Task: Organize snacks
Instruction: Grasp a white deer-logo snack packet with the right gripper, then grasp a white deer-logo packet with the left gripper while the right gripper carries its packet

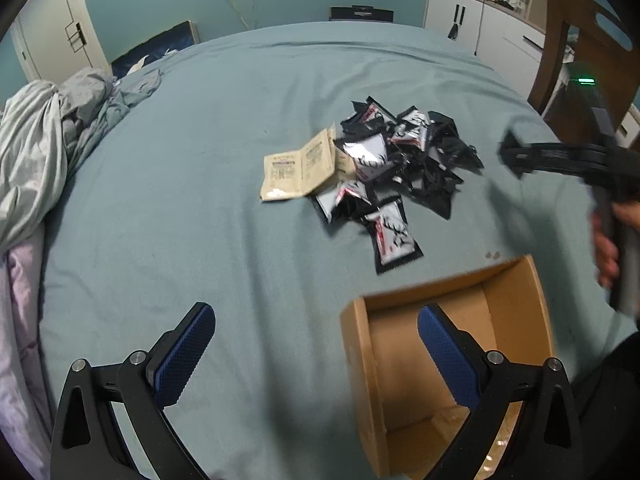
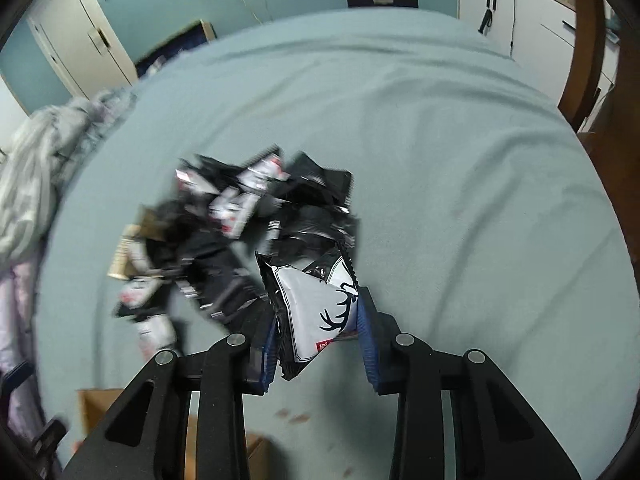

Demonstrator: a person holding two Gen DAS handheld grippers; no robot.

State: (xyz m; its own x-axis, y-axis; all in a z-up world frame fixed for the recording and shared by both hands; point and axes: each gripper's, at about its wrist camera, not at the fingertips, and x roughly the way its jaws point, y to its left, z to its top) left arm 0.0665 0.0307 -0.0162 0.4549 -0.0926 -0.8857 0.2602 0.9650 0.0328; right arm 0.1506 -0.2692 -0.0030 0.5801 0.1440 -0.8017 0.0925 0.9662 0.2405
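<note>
A pile of black-and-white snack packets [image 1: 396, 164] lies on the blue-grey bed sheet, with beige packets [image 1: 298, 170] at its left edge. An open cardboard box [image 1: 452, 360] sits near me, right of centre. My left gripper [image 1: 316, 354] is open and empty, its right finger over the box's left side. My right gripper [image 2: 316, 320] is shut on a black-and-white snack packet with an antler print [image 2: 316, 312], lifted just right of the blurred pile [image 2: 224, 232]. The right gripper also shows at the right edge of the left wrist view [image 1: 510, 154].
Crumpled bedding [image 1: 52, 136] lies at the bed's left side. A wooden chair [image 1: 580, 52] and white cabinets [image 1: 472, 24] stand to the right. A corner of the box [image 2: 96, 404] shows at the lower left of the right wrist view. Small stains [image 1: 492, 255] mark the sheet.
</note>
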